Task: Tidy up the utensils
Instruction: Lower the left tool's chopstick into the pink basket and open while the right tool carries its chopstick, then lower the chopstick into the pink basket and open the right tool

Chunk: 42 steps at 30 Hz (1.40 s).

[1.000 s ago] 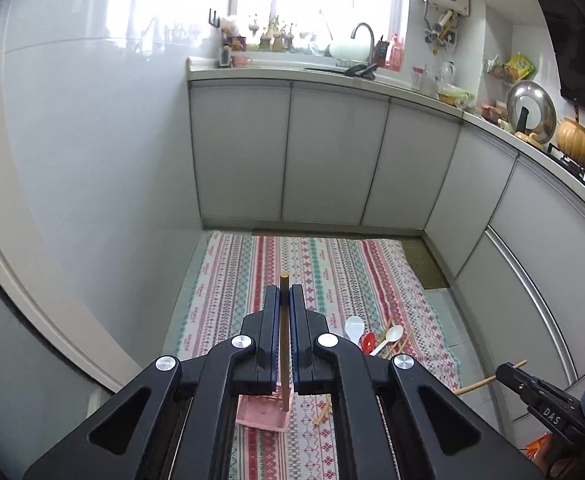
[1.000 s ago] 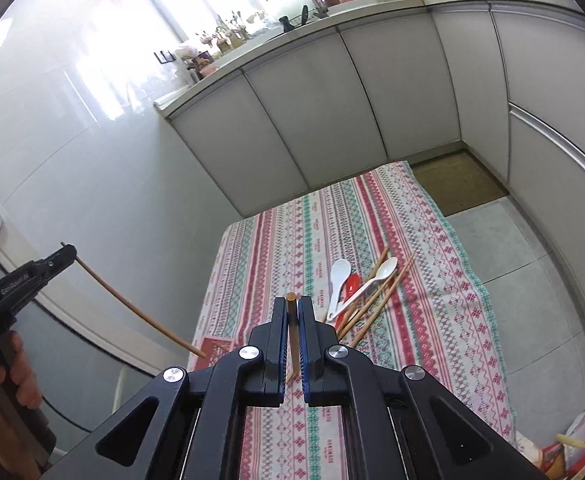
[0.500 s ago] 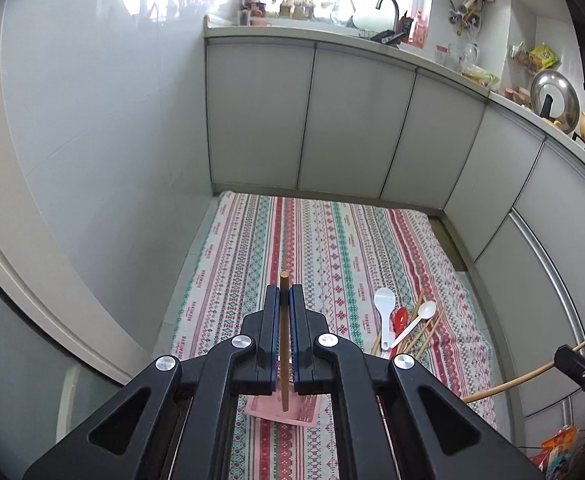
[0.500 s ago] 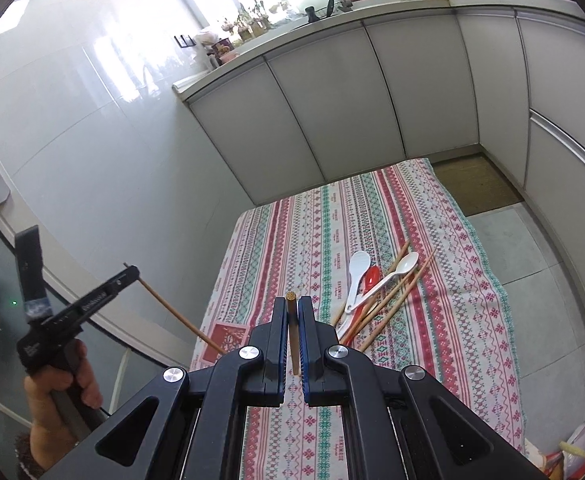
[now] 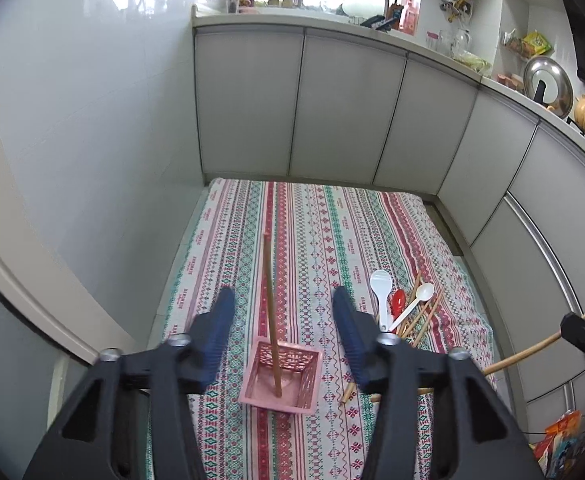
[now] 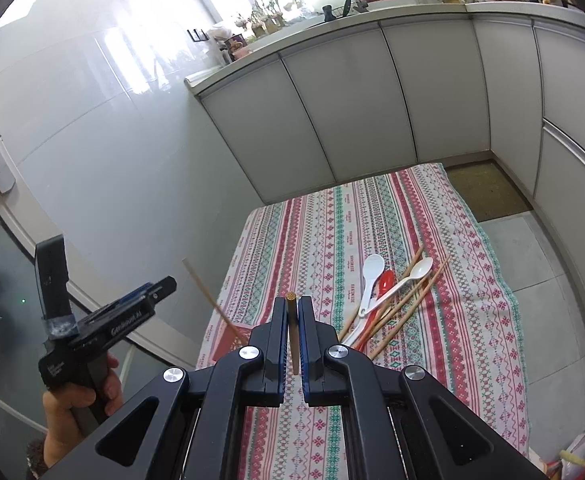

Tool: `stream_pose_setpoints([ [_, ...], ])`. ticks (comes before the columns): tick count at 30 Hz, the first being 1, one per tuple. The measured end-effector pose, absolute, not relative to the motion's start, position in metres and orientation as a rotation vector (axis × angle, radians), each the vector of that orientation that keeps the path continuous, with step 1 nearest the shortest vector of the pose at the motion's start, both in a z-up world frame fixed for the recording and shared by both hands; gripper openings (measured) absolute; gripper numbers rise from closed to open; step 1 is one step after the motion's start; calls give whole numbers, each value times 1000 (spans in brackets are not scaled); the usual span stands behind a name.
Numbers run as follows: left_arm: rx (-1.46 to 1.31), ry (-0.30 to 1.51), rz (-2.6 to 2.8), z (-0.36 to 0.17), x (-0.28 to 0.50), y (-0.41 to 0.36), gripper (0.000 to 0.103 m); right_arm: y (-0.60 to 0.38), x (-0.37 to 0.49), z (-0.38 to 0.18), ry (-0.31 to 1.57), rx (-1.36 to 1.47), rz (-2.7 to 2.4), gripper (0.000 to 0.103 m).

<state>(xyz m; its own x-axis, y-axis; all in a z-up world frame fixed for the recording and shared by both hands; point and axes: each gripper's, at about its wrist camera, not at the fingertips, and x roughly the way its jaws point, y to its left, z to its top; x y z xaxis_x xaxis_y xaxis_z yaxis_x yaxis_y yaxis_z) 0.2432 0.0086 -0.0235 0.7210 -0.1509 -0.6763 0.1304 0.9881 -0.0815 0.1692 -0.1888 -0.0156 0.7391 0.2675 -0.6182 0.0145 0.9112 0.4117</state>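
Fingers of the left gripper (image 5: 282,312) are spread wide with nothing between the pads; one chopstick (image 5: 271,316) stands free in the gap, its lower end inside the pink basket (image 5: 306,394) below, touching neither finger (image 5: 220,324). Fingers of the right gripper (image 6: 293,320) are nearly closed, clamping a second chopstick (image 6: 292,332) that rises upright between the pads, its cut end just above the fingertips.

Largest is the patterned cloth (image 5: 324,232), laid on the floor below the grey cabinets (image 5: 344,108). The basket sits near the cloth's near left corner. The pile of utensils lies by the right edge.

Only the left view looks down into the basket and shows its lattice walls and the chopstick's foot; in the right view the gripper body hides all but a red-pink corner (image 6: 228,340). Only the right view shows the left gripper from outside (image 6: 140,312), held in a hand (image 6: 76,400), and the stick (image 6: 208,292) leaning beside it.

Counted in the pile: two white spoons (image 6: 370,276) (image 6: 412,274), one red spoon (image 6: 382,282), and several loose chopsticks (image 6: 420,292), overlapping too much for a sure number. One basket. One chopstick in it, one in the right grip, whose long end shows at the left view's right edge (image 5: 532,350).
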Motion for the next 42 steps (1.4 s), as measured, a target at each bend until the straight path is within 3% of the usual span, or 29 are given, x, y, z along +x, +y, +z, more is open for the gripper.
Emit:
stream_pose_setpoints([
  [8, -52, 808, -68, -44, 191, 42, 76, -165, 171, 3, 686, 392, 195, 5],
  [16, -67, 866, 10, -91, 164, 79, 76, -123, 184, 9, 650, 326, 253, 5],
  [35, -5, 833, 33, -95, 165, 86, 77, -60, 233, -45, 747, 164, 213, 6],
  [42, -7, 833, 37, -93, 165, 85, 82, -61, 226, -42, 765, 158, 212, 24],
])
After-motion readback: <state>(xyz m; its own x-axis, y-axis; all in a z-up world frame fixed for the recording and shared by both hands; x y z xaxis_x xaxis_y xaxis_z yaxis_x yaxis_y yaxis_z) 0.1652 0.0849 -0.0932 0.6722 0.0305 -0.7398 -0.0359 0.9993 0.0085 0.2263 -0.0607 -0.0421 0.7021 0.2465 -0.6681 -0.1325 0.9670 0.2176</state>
